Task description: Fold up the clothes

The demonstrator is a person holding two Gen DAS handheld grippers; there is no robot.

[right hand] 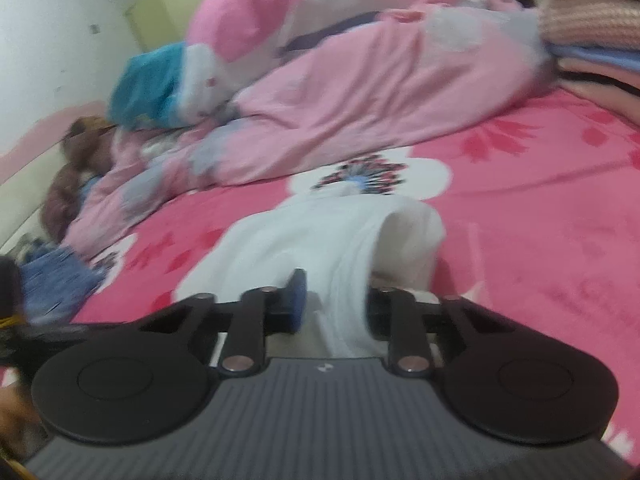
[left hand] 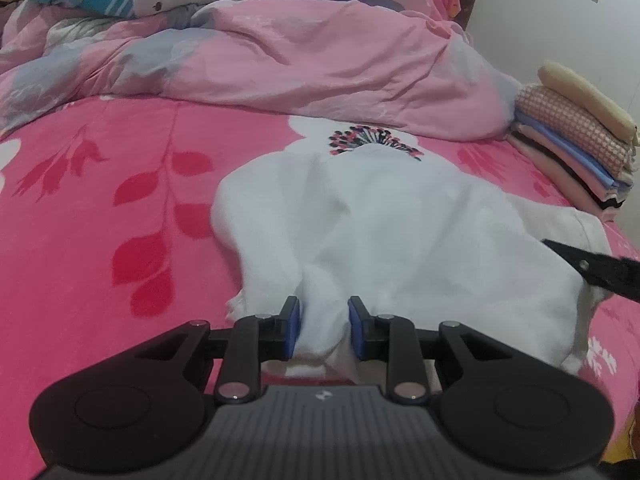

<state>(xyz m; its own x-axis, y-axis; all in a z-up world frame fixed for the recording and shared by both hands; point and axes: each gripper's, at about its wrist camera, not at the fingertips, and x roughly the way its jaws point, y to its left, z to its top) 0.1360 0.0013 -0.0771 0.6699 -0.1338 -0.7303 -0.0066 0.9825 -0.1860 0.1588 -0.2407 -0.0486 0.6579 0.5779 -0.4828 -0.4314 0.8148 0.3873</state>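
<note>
A white garment [left hand: 400,232] lies crumpled on the pink flowered bed cover [left hand: 100,208]. My left gripper [left hand: 323,328] is shut on a bunched near edge of it, with cloth pinched between the blue pads [left hand: 295,328]. In the right wrist view the same white garment [right hand: 320,236] is lifted into a raised fold, and my right gripper [right hand: 334,304] is shut on its edge; cloth covers the right finger. The right gripper's black fingertip [left hand: 592,268] shows at the garment's right side in the left wrist view. The right wrist view is blurred.
A rumpled pink duvet [left hand: 300,60] fills the back of the bed. A stack of folded clothes [left hand: 576,148] sits at the right by the wall. Blue bedding [right hand: 152,88] and a brown soft toy [right hand: 80,148] lie at the far left.
</note>
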